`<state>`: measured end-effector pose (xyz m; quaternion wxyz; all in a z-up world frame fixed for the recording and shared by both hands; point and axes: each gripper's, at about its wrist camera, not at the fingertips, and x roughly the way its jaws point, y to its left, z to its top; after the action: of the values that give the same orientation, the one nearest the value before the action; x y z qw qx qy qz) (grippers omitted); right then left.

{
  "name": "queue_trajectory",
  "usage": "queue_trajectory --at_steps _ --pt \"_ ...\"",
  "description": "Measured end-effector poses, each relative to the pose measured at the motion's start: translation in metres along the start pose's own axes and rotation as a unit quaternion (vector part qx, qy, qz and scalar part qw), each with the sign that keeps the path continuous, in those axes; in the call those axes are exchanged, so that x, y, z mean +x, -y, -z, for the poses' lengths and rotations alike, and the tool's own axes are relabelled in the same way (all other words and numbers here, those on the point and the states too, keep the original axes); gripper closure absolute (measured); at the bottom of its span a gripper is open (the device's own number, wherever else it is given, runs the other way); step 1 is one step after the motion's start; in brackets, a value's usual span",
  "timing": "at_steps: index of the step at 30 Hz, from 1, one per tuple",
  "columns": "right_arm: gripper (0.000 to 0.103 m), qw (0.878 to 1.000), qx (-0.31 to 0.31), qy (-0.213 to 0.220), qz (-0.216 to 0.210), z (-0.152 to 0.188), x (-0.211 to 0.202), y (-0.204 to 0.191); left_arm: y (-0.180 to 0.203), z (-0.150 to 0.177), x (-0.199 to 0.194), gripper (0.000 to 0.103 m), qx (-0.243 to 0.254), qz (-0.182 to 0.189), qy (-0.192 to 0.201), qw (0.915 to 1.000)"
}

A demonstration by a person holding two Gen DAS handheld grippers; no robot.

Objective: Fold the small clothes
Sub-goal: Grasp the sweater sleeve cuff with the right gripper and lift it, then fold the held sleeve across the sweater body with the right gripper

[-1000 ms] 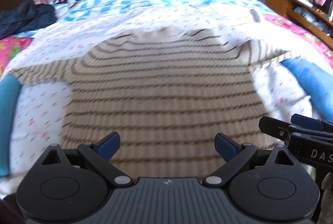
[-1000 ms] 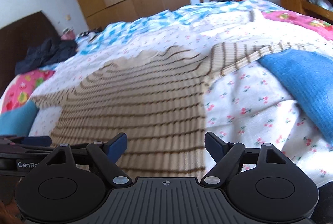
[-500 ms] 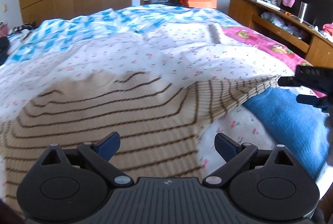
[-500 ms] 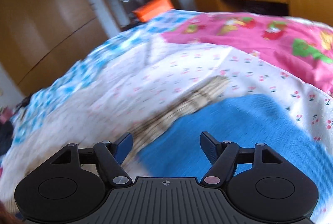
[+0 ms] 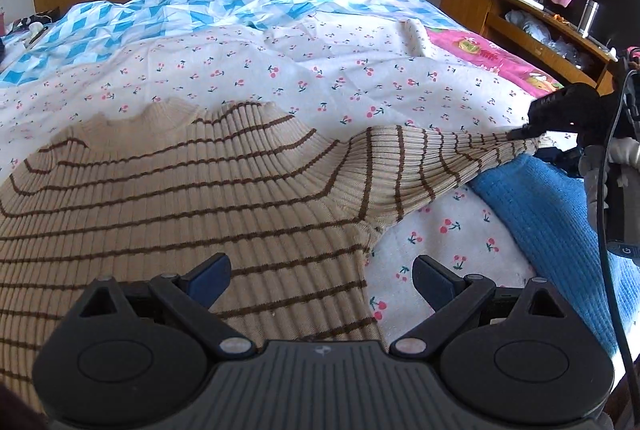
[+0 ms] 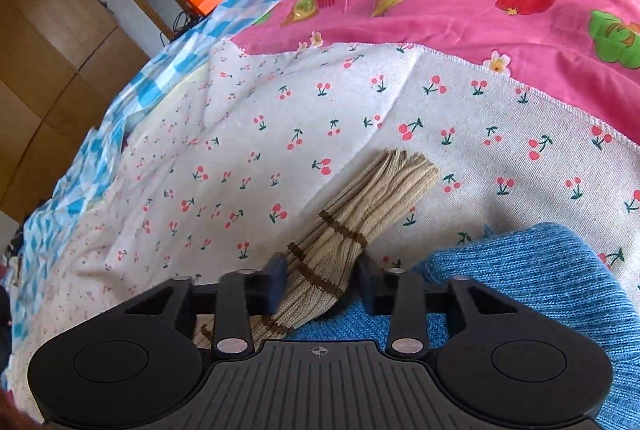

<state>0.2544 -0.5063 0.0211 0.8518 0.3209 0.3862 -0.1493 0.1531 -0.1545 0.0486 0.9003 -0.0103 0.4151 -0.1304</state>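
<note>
My right gripper [image 6: 318, 280] clamps the cuff end of the sweater sleeve [image 6: 360, 214], ribbed knit bunched between the pads and the cuff sticking out past them. Grip sits near the cuff so the whole sleeve follows when I carry it over the body

My left gripper [image 5: 320, 272] is spread wide, nothing in it, hovering over the side seam near the armpit; I judge it waits there to pin the body while the sleeve crosses

The striped sweater [image 5: 168, 206] lies flat on the cherry-print sheet [image 5: 280, 70], neck away from me, sleeve stretched out to the right toward the right gripper

A blue knit [image 5: 540, 214] lies just under the sleeve end; risk of snagging it on the lift

Fold barely begun, by my reckoning
</note>
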Motion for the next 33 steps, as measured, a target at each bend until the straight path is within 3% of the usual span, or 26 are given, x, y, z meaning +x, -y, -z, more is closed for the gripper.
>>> queue_trajectory --at_steps 2,6,10,15,21,27,33 --pt "0.089 1.000 -0.009 0.005 -0.007 0.005 -0.006 -0.002 -0.006 0.003 -0.005 0.002 0.000 -0.003 0.003 1.0000" --pt "0.091 0.997 -0.053 0.039 -0.038 0.016 -0.037 -0.027 -0.027 0.010 -0.018 0.002 0.001 -0.018 0.012 0.9998" --pt "0.091 0.985 -0.127 0.049 -0.107 0.036 -0.071 -0.090 -0.060 0.021 -0.033 0.002 -0.024 -0.037 0.019 0.9988" --pt "0.091 0.951 -0.247 0.029 -0.182 0.096 -0.088 -0.195 -0.113 0.040 -0.058 0.002 -0.065 -0.076 0.040 0.9942" --pt "0.092 0.896 -0.382 -0.031 -0.222 0.213 -0.059 -0.302 -0.172 0.071 -0.079 0.002 -0.105 -0.136 0.055 0.9835" --pt "0.092 0.857 -0.470 -0.080 -0.198 0.311 -0.020 -0.344 -0.210 0.098 -0.084 0.002 -0.144 -0.171 0.055 0.9732" --pt "0.088 0.832 -0.516 -0.086 -0.184 0.338 -0.014 -0.349 -0.233 0.099 -0.090 0.002 -0.190 -0.148 0.069 0.9681"
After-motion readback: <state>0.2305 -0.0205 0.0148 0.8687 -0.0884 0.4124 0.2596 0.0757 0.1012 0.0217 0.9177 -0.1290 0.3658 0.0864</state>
